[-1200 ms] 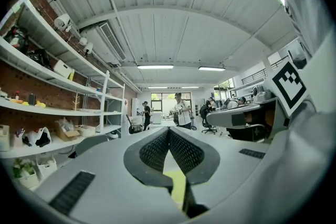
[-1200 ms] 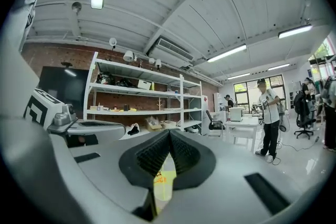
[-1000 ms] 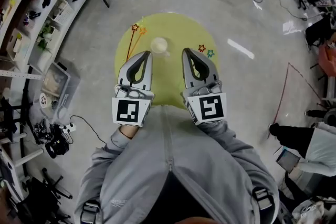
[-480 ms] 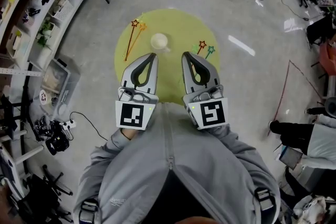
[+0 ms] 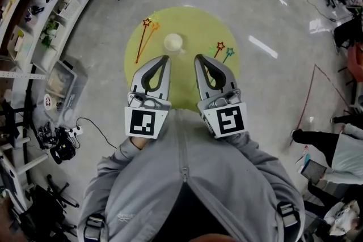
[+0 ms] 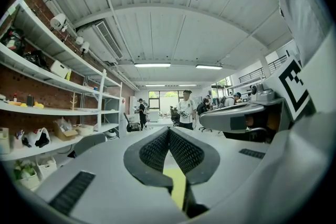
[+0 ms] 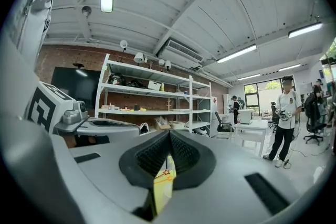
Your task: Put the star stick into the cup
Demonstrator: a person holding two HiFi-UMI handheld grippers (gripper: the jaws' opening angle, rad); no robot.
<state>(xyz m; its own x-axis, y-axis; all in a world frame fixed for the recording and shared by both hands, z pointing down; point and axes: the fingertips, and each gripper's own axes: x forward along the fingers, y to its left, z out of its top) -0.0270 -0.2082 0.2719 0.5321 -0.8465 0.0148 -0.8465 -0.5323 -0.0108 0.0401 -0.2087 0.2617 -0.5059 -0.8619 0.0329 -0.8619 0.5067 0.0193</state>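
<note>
Seen from above, we stand at a round yellow surface (image 5: 195, 22) with a claw in each hand; the left claw (image 5: 165, 58) and the right claw (image 5: 198, 56) hover side by side over its near edge, pointing forward. Each claw's own view shows its jaws pressed together at the tips with nothing between them; both claws are empty. A pale cup (image 5: 173, 42) stands upright near the middle of the surface, just beyond the claw tips. The left-hand star sticks (image 5: 146, 24), two of them, lie well to the cup's left, stars away from us; the right-hand star sticks (image 5: 220, 46), a small cluster, lie to its right, near the right claw. No stick is in the cup; we judge the task at its first step, the reach. Next, one claw needs to open, lower over a thin shaft, and close on it.
</note>
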